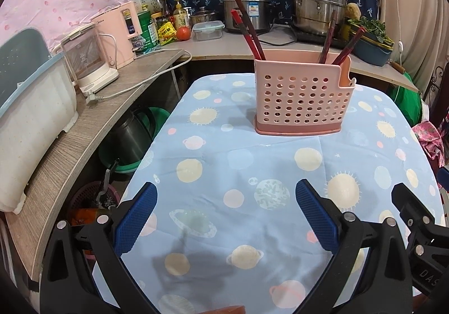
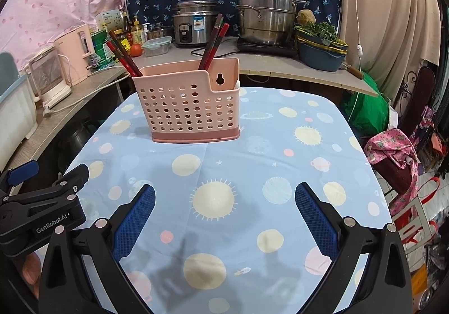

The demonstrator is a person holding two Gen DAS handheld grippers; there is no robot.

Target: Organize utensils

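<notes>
A pink perforated utensil holder (image 1: pixel 301 98) stands upright at the far end of the table with the blue planet-print cloth (image 1: pixel 252 162); it also shows in the right wrist view (image 2: pixel 186 105). Red and dark chopsticks (image 1: pixel 248 32) lean out of its left end, and more chopsticks (image 1: pixel 343 46) out of its right end; in the right wrist view they show as a left bunch (image 2: pixel 123 54) and a right bunch (image 2: pixel 214 43). My left gripper (image 1: pixel 226 201) is open and empty above the near cloth. My right gripper (image 2: pixel 224 201) is open and empty too, beside the left one.
A wooden counter (image 1: pixel 92 123) runs along the left with a white bin (image 1: pixel 31 106), a kettle (image 1: pixel 89 61) and a pink appliance (image 1: pixel 118 33). Steel pots (image 1: pixel 318 2), a rice cooker (image 2: pixel 193 23) and a tub of greens (image 2: pixel 321 46) stand on the back counter. Bags (image 2: pixel 393 151) lie right of the table.
</notes>
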